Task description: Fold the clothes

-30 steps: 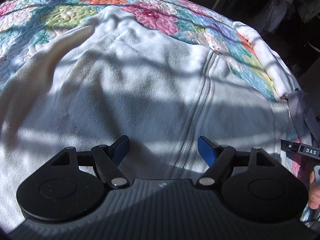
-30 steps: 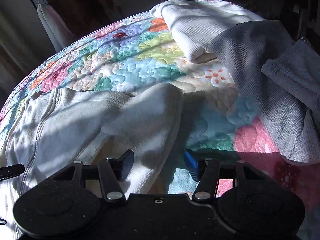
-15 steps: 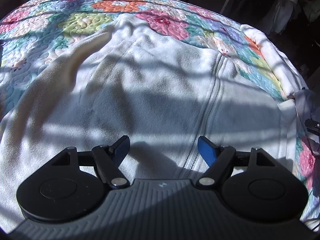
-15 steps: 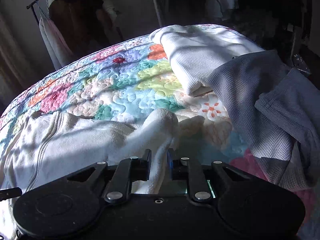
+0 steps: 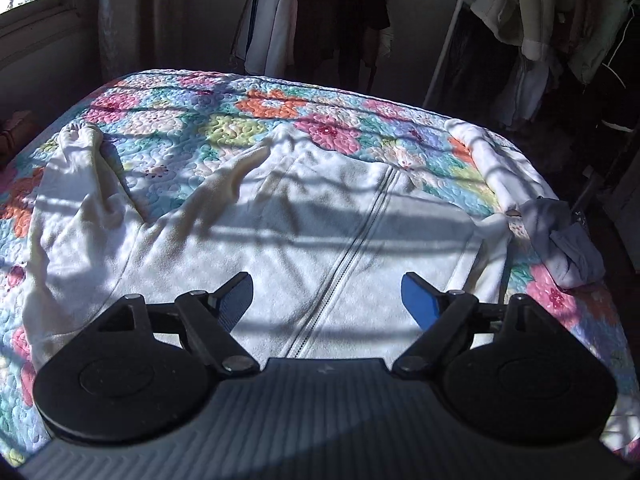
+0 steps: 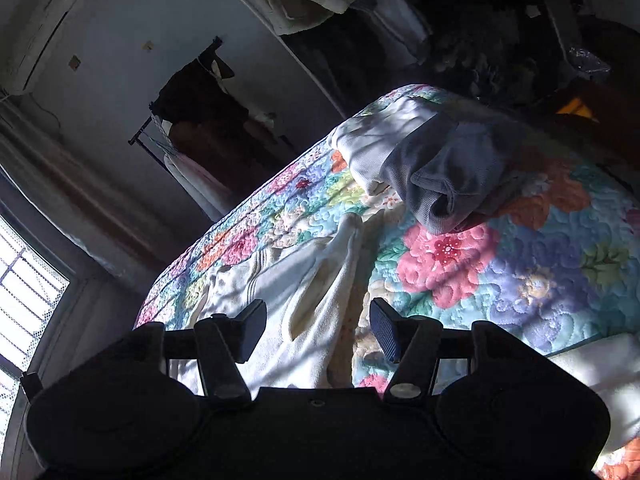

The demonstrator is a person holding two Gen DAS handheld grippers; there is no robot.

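Observation:
A white fleece zip jacket (image 5: 328, 224) lies spread on the flowered quilt (image 5: 248, 120), zipper up, one sleeve folded across its chest and the other trailing left. My left gripper (image 5: 326, 300) hovers well above its lower front, jaws opening, nothing between them. In the right wrist view the same jacket (image 6: 296, 300) shows its sleeve edge below my right gripper (image 6: 318, 330), whose jaws are opening with nothing between them. The view is rolled and tilted.
A grey knit garment (image 6: 452, 176) and a folded white one (image 6: 372, 140) lie at the quilt's far side; the grey one (image 5: 568, 248) also shows at the bed's right edge. Clothes racks (image 5: 532, 16) stand behind the bed, a window (image 6: 24, 288) to the left.
Both grippers rose and pulled back from the jacket, so more of the bed and room shows. The right gripper closed on the sleeve edge, then reopened and let it go, rolling as it lifted.

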